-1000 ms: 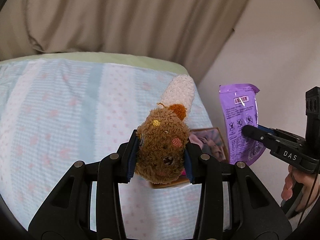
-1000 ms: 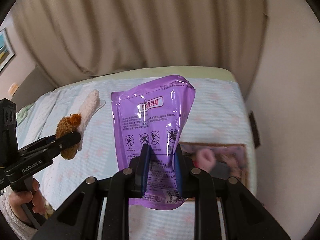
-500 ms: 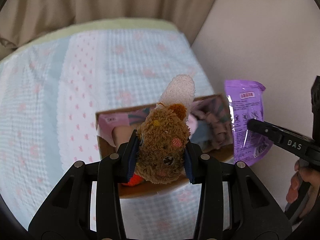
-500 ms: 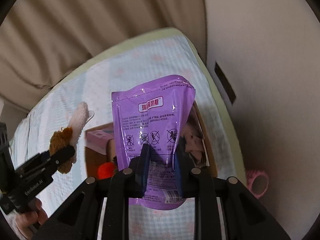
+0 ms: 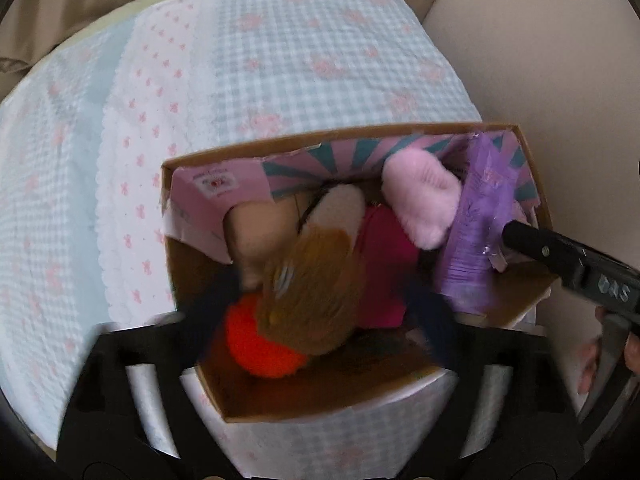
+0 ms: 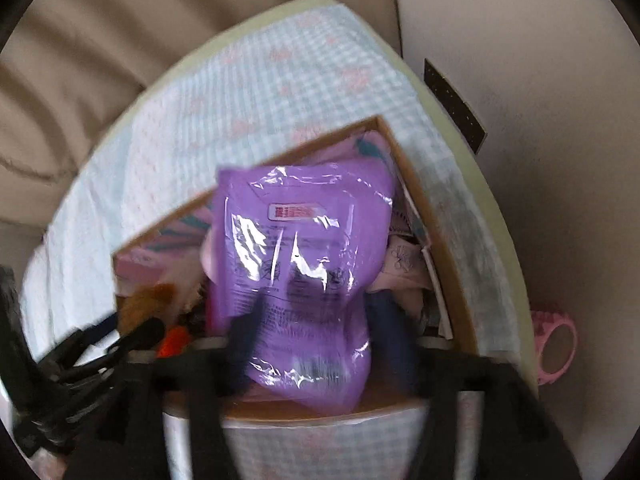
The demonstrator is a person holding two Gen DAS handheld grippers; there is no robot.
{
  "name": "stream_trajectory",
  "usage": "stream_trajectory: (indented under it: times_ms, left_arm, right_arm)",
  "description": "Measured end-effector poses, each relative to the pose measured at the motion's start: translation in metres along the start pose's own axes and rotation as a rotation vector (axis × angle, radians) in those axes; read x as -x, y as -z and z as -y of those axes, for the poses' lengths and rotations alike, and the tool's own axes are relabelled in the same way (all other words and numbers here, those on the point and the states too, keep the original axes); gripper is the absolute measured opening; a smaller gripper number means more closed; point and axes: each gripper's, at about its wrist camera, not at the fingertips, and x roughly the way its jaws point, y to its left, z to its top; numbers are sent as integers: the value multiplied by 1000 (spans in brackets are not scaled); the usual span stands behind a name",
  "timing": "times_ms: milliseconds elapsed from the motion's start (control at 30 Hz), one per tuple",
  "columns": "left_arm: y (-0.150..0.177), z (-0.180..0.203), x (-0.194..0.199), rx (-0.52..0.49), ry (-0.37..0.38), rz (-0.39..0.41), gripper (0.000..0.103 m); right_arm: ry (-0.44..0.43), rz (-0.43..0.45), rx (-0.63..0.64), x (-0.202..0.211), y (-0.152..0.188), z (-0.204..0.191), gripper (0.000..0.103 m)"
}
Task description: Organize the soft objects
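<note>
Brown plush toy [image 5: 316, 292] is held over the cardboard box [image 5: 400, 402] on the bed [image 5: 280, 64], near its right edge. Left tongs [image 5: 320, 308] appear spread; motion blur prevents certainty. Purple pouch [image 6: 300, 276] is clenched by right tongs [image 6: 316, 344] above the box's right end. Risk: slick pouch may slide off the piled soft items and over the rim if released high.

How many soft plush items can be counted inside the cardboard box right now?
3 distinct: the brown plush toy at the centre between the left gripper's fingers, an orange fuzzy ball beside it, and a pink fluffy plush toward the far right. More may lie hidden underneath.
</note>
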Motion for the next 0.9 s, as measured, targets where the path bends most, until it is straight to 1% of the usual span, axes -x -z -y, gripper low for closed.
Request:
stream_trajectory:
  times_ms: [33,67,133,300,500,600,700,733,800,900]
  left_arm:
    - [2,-1,2,-7,-5,-5,103]
    - [4,-2,4,-12,-7,-4,103]
    - [9,-4,9,-13,0,-16,103]
    - [19,-14,24,13,4,-8,103]
    - [24,-24,64,31,23,61,103]
    - [27,-32,99,35,26,115,103]
    - [33,-40,137,15,4,181,103]
    - [36,-45,157,14,-5,215,103]
    - [43,-56,189,24,-12,267,103]
    - [53,-74,237,39,-23,348,103]
  right_arm:
    - [10,-8,22,-1,1,-2,101]
    - [18,-9,32,-2,3,-3,103]
    - [39,-1,30,0,7,-2,103]
    - [26,4,6,10,13,-4,103]
    - [31,57,59,44,18,-32,103]
    - [18,91,72,73,24,-50,103]
    - [14,142,94,107,34,-75,103]
    - [7,154,106,117,37,-83,103]
    - [-5,175,148,139,45,-105,103]
    - [-11,236,222,175,61,-143,103]
